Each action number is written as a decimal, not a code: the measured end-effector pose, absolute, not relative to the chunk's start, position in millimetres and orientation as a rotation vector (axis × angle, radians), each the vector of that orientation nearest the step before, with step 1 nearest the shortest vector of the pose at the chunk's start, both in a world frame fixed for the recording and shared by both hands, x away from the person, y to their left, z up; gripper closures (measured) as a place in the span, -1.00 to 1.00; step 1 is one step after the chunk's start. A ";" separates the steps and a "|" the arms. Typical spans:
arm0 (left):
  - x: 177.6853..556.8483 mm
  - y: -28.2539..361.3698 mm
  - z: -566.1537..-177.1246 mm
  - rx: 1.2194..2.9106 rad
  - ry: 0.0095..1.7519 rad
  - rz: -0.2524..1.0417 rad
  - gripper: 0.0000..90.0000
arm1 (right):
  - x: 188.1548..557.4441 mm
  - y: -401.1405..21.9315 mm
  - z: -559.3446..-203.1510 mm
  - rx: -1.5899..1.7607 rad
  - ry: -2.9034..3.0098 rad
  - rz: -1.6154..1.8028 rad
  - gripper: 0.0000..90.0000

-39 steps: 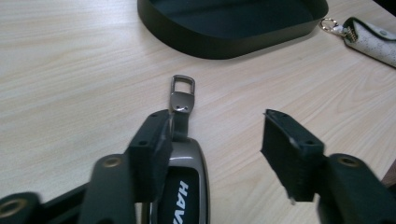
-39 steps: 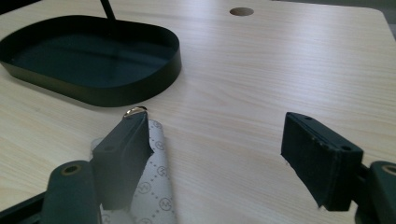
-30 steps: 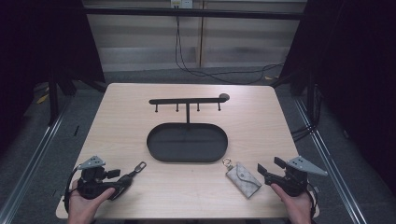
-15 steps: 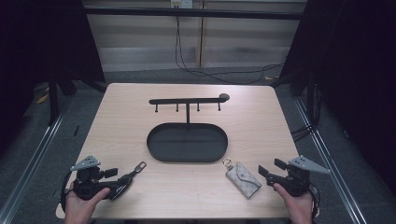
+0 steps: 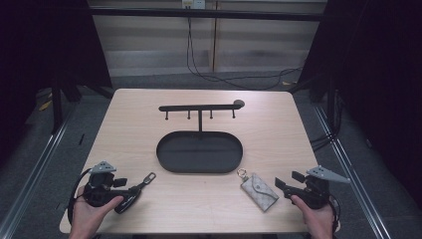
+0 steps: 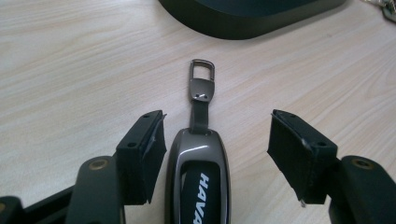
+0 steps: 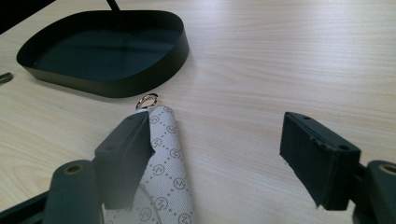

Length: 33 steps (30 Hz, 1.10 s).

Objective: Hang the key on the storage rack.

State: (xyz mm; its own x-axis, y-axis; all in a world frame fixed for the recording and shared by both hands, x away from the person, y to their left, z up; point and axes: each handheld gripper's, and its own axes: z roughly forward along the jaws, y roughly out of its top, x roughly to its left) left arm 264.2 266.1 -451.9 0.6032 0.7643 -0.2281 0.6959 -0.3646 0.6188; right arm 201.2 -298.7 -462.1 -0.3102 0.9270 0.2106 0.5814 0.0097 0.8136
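Observation:
A dark key fob (image 6: 196, 179) with a strap and metal clasp (image 6: 202, 79) lies on the table between the jaws of my left gripper (image 6: 217, 140), which stands open around it without touching. In the high view that left gripper (image 5: 123, 191) is at the near left, with the fob (image 5: 137, 190) pointing toward the tray. A grey patterned key pouch (image 7: 166, 179) with a small ring (image 7: 147, 101) lies under the left jaw of my right gripper (image 7: 217, 144), which is open. From above, the pouch (image 5: 259, 191) lies just left of the right gripper (image 5: 288, 181).
A black oval tray (image 5: 200, 167) sits mid-table, with a black hook rack (image 5: 199, 108) rising from its far side. The tray's rim (image 7: 140, 79) is close beyond the pouch. Bare wood (image 5: 199, 204) stretches between the two grippers. The table's front edge is right by the hands.

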 end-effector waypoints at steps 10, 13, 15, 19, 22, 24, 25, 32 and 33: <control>276.7 258.5 -434.1 2.195 1.144 0.147 -0.26 | 202.5 -295.4 -463.3 1.541 1.957 1.216 -0.43; 278.0 256.9 -432.5 2.200 1.140 0.140 -0.25 | 201.7 -296.7 -463.3 1.544 1.946 1.218 -0.43; 279.5 256.6 -431.1 2.206 1.141 0.148 -0.24 | 201.3 -297.3 -463.0 1.551 1.937 1.221 -0.43; 283.4 254.6 -432.5 2.245 1.140 0.140 -0.22 | 201.6 -296.3 -463.3 1.544 1.945 1.220 -0.43; 286.0 253.6 -432.2 2.252 1.154 0.136 -0.19 | 201.9 -296.9 -463.6 1.552 1.941 1.221 -0.44; 292.1 251.2 -432.2 2.296 1.155 0.105 -0.18 | 202.0 -296.8 -463.6 1.553 1.942 1.223 -0.44; 292.1 251.2 -432.2 2.296 1.155 0.105 -0.17 | 202.0 -296.8 -463.6 1.553 1.942 1.223 -0.44; 306.7 241.7 -435.1 2.385 1.171 0.088 -0.17 | 202.1 -296.4 -464.0 1.549 1.947 1.221 -0.44; 307.1 240.5 -435.1 2.393 1.171 0.089 -0.15 | 202.1 -296.5 -464.0 1.548 1.946 1.223 -0.44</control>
State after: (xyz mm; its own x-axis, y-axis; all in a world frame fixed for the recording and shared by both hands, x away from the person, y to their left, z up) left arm 307.1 240.5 -435.1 0.6334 0.7601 -0.1447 0.7296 -0.5245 0.4388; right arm 202.1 -296.5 -464.0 -0.3290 0.9179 0.2220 0.5981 0.0206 0.8011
